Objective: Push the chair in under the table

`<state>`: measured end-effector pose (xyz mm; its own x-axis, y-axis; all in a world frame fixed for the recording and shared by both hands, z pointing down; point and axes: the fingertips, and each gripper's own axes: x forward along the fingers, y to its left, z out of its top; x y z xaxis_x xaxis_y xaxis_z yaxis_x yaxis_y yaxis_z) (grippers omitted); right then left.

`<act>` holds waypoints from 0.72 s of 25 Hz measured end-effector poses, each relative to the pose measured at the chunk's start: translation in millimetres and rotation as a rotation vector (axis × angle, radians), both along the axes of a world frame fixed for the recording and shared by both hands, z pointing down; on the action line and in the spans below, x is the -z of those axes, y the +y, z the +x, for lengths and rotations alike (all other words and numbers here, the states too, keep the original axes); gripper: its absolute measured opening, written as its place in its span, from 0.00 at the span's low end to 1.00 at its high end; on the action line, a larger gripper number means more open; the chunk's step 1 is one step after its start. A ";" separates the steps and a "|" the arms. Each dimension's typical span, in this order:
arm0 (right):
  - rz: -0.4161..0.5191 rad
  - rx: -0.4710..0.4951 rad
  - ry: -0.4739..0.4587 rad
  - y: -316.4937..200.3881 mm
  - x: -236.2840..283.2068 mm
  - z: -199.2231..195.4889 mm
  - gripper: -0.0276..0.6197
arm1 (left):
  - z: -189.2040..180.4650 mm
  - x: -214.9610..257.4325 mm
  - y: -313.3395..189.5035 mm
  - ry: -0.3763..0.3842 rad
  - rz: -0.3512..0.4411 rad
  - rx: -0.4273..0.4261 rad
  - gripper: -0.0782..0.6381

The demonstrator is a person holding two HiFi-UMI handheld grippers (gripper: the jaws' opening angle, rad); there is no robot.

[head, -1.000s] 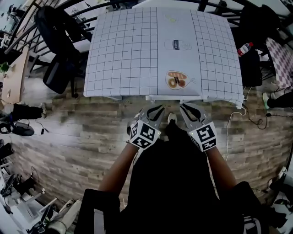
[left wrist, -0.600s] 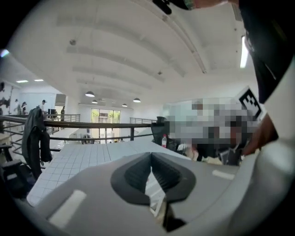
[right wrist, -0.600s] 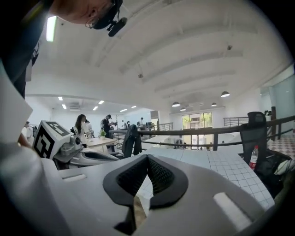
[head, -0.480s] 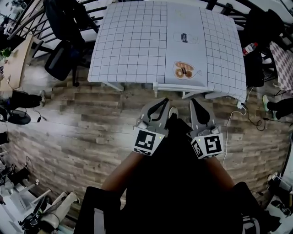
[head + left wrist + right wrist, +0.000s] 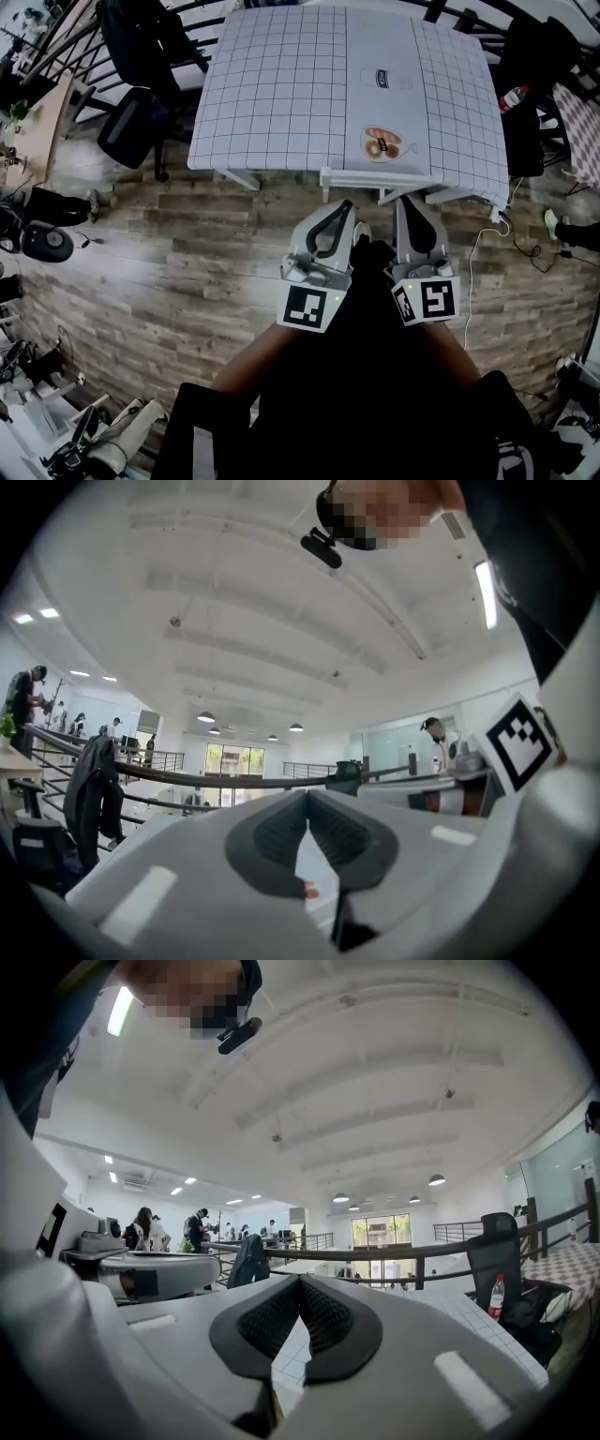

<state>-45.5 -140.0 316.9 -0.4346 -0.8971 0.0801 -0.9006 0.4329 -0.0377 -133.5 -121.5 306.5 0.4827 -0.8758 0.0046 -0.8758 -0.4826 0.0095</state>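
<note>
The table (image 5: 281,103) wears a white cloth with a black grid and a pale centre strip. A white chair (image 5: 375,178) stands tucked under its near edge, with only the top rail showing. My left gripper (image 5: 345,204) hangs just short of that rail, shut with nothing between its pads. To its right, my right gripper (image 5: 410,202) is also shut and empty. Both point level toward the table. In the left gripper view the left gripper (image 5: 307,794) shows its pads meeting at the tips. In the right gripper view the right gripper (image 5: 300,1281) looks the same, above the gridded table (image 5: 469,1312).
A black office chair (image 5: 131,131) with a dark jacket stands left of the table. Another black chair (image 5: 520,98) with a bottle (image 5: 515,97) is at the right. A white cable (image 5: 478,244) trails over the wooden floor (image 5: 169,272). Railings run behind the table.
Both grippers have risen toward the head camera, and their jaws, slightly apart before, have closed on nothing. The chair stays under the table.
</note>
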 end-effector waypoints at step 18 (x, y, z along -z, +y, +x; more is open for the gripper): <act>0.024 -0.110 0.046 7.6 8.3 18.1 0.04 | -6.7 9.0 -0.3 0.050 0.013 -0.005 0.12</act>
